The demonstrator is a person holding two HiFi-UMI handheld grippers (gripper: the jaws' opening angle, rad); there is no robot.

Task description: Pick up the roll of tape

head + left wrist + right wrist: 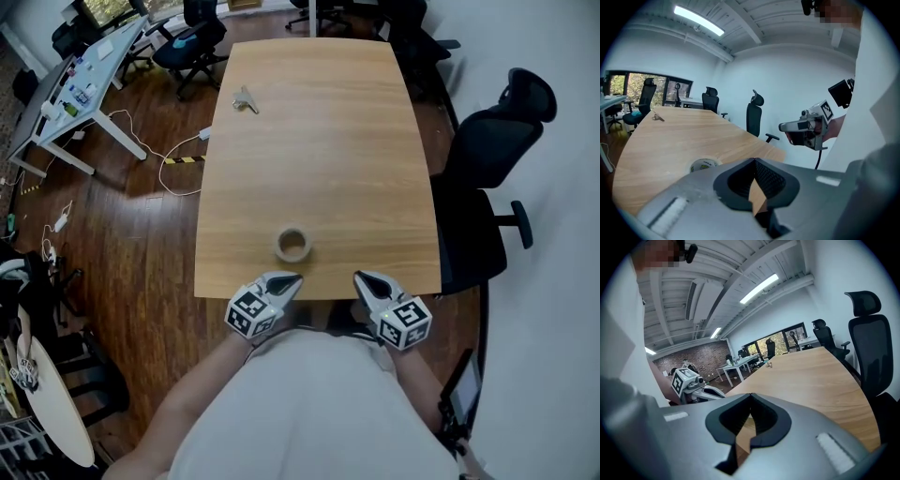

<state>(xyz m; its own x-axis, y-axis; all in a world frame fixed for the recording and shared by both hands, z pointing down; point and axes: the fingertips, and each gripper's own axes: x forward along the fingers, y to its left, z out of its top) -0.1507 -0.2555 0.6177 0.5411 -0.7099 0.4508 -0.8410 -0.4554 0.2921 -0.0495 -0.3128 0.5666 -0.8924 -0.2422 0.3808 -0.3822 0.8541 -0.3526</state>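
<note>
roll of tape (292,244): flat, hole up, on worktop (319,141) close to near edge | left tool (291,279): clenched, empty | right tool (362,277): clenched, empty | relation: roll lies just beyond left tool's tip; right tool farther, to roll's right

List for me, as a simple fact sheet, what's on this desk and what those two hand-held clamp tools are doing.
Setting: wooden table in an office
Tape: roll of tape lying flat near the table's near edge, untouched
Left gripper: jaws together, empty, close to the tape but apart from it
Right gripper: jaws together, empty, at the near edge
Far end: small object, too small to identify
Beside table: black office chair, right side
</note>
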